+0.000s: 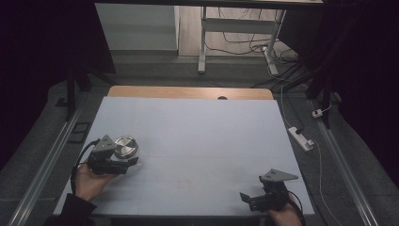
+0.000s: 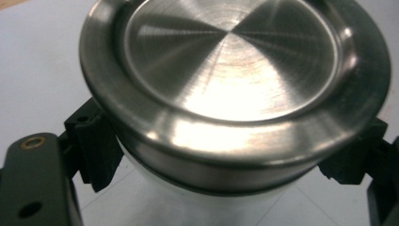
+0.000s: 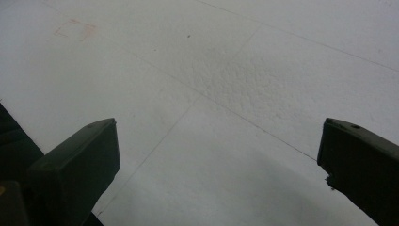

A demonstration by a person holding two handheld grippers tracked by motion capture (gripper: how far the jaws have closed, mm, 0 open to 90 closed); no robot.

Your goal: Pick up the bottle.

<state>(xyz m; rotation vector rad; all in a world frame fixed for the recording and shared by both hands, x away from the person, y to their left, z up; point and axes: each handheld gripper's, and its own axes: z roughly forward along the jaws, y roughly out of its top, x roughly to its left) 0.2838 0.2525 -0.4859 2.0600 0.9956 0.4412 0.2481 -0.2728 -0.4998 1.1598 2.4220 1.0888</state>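
At the tabletop's left front: the left tool [image 1: 123, 162] grips a lidded container [image 1: 125, 147], its jaws pressed on either side of the pale body just under the metal lid.
Step in hand: holding the container; whether it rests on the tabletop [image 1: 197, 141] or hangs just above it, I cannot tell.
Next move, as I judge it: either carry the container or free the lid; the second would call for the right tool to cross over and take the lid while the left keeps the body from turning.
Right tool [image 1: 250, 201]: jaws wide apart, holding nothing, near the front right edge, well apart from the container.
Lid [image 2: 230, 61]: round brushed steel, fine circular grain, a sunken flat centre inside a raised rounded rim, bright glare.
Body [image 2: 202, 207]: smooth, whitish, cylindrical, narrower than the lid; likely slippery.
Tabletop surface: pale matt sheet, finely pebbled, with thin seam lines and a faint reddish mark [image 3: 75, 29].
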